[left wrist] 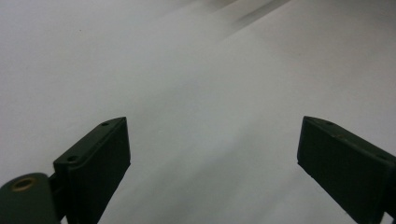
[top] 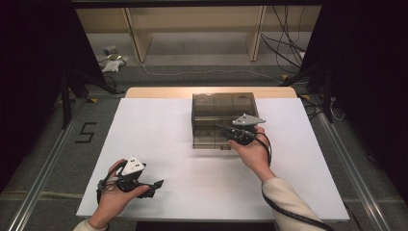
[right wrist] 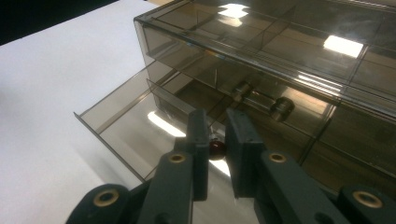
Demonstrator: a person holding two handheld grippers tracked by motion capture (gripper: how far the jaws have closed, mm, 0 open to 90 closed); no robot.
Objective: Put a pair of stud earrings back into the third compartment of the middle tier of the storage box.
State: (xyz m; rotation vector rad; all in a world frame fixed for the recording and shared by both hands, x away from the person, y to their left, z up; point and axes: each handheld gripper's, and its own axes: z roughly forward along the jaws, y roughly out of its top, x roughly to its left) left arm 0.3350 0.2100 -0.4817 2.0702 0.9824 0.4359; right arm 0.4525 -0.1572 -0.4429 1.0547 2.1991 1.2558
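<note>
At centre frame, the smoky organizer's lower drawer [right wrist: 126, 121] is partly drawn out, its knob [right wrist: 216, 147] pinched by the right gripper [right wrist: 217, 140]; the left gripper [left wrist: 212, 154] is spread idle.

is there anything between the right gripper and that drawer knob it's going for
No. The right gripper has its jaws on either side of the small dark knob of the pulled-out lower drawer, close to shut on it, with nothing visible between.
</note>
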